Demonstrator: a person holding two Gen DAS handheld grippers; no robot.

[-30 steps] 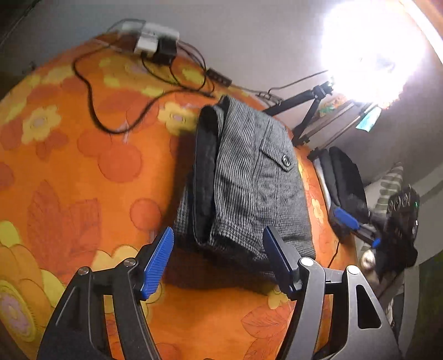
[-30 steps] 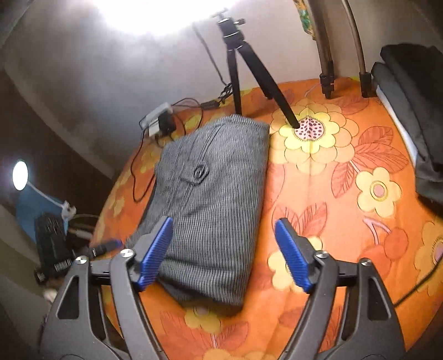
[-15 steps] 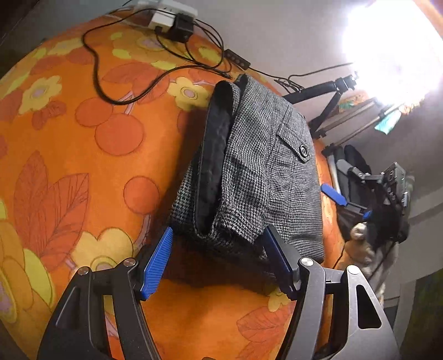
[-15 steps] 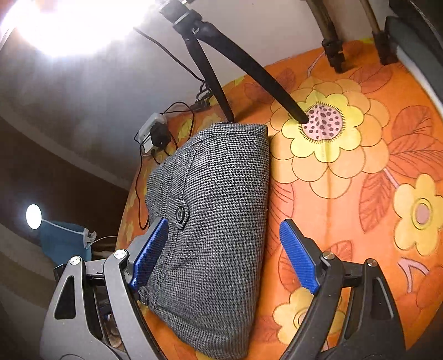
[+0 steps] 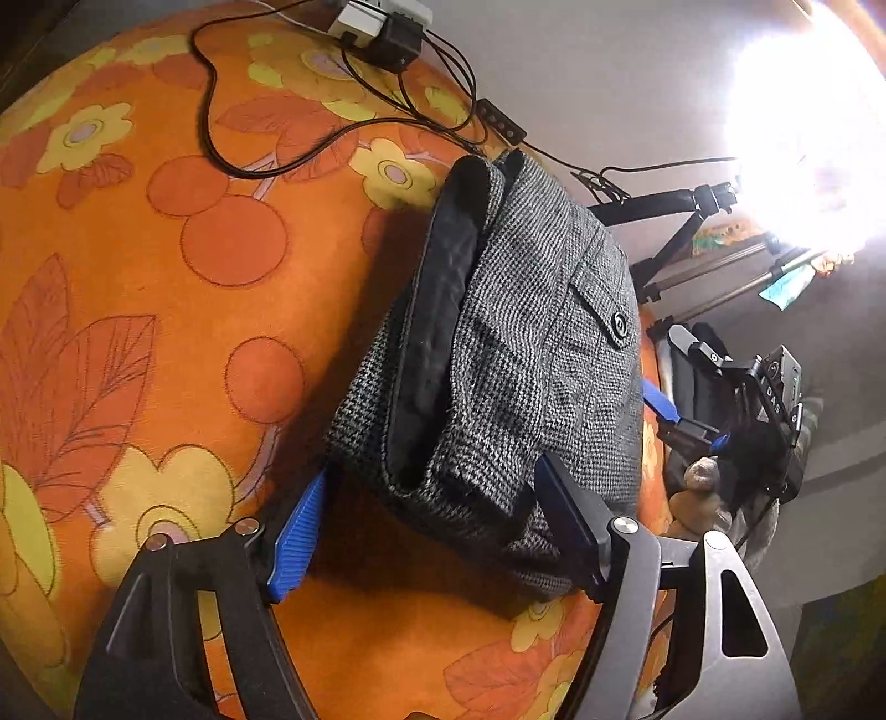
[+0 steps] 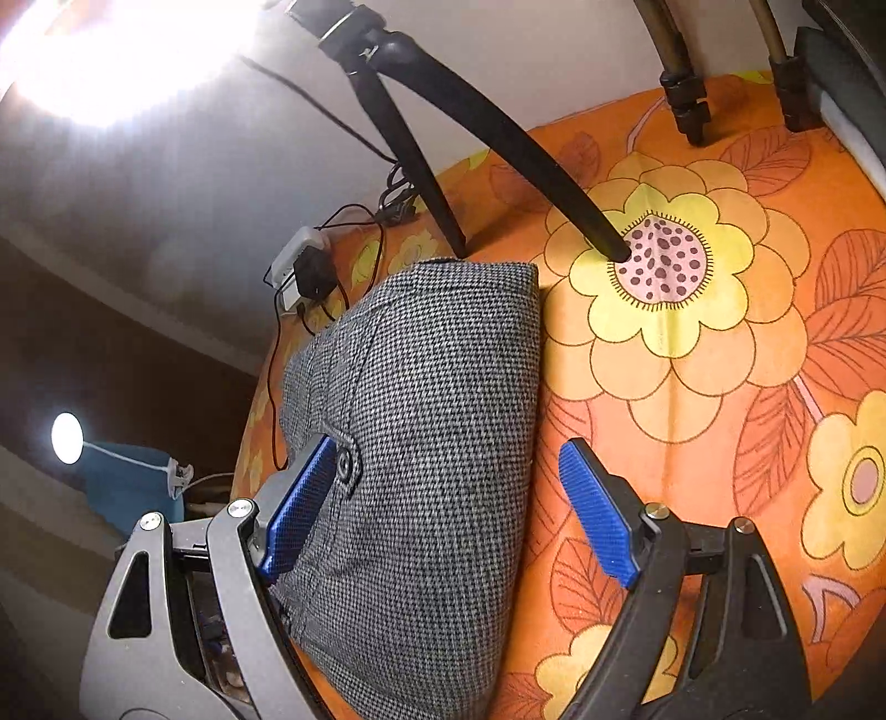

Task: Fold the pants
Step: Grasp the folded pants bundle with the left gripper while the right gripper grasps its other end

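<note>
The grey houndstooth pants (image 5: 531,354) lie folded in a thick bundle on the orange flowered bedspread (image 5: 166,332), black lining showing at the open edge, a buttoned pocket on top. My left gripper (image 5: 437,526) is open, its jaws straddling the bundle's near corner. In the right wrist view the pants (image 6: 432,443) lie with the folded edge toward the yellow flower. My right gripper (image 6: 454,509) is open over the bundle, its left pad (image 6: 299,504) by the pocket button, its right pad (image 6: 598,509) above the bedspread. The right gripper also shows in the left wrist view (image 5: 686,415).
A white power strip with a black adapter (image 5: 382,27) and cables lies at the far bed edge. A black tripod (image 6: 498,138) stands on the bedspread (image 6: 720,387) just beyond the pants. Dark folded clothes (image 6: 847,72) sit at the right. A bright lamp glares against the wall.
Both grippers have moved in closer and lower to the bundle; the left now straddles its near corner, the right hovers over its top. The pants have not moved.
</note>
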